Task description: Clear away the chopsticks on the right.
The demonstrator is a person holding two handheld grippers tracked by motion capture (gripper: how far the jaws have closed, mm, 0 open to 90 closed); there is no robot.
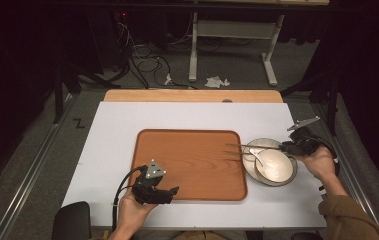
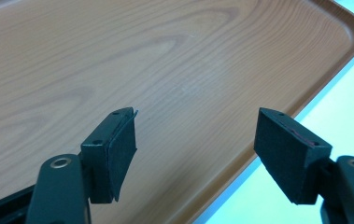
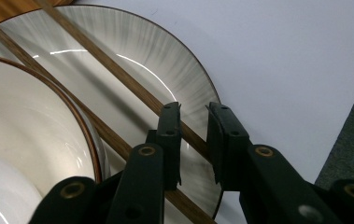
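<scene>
A pair of thin brown chopsticks (image 1: 252, 146) lies across a grey-streaked plate (image 1: 291, 172) at the table's right, tips reaching over the tray's right edge. A white bowl (image 1: 273, 165) sits in that plate. My right gripper (image 1: 283, 147) is at the chopsticks' thick end. In the right gripper view its jaws (image 3: 193, 109) stand a little apart, open, and one chopstick (image 3: 95, 51) crosses the gap over the plate (image 3: 165, 60), beside the bowl (image 3: 25, 126). My left gripper (image 1: 174, 191) hovers open at the tray's near left corner, nothing between its pads (image 2: 195, 126).
A wooden tray (image 1: 187, 160) with a raised rim (image 2: 347, 28) lies in the middle of the white table (image 1: 117, 130). Beyond the table are a wooden strip, floor cables and a desk frame. A dark grey edge (image 3: 352, 140) runs close to the right of the plate.
</scene>
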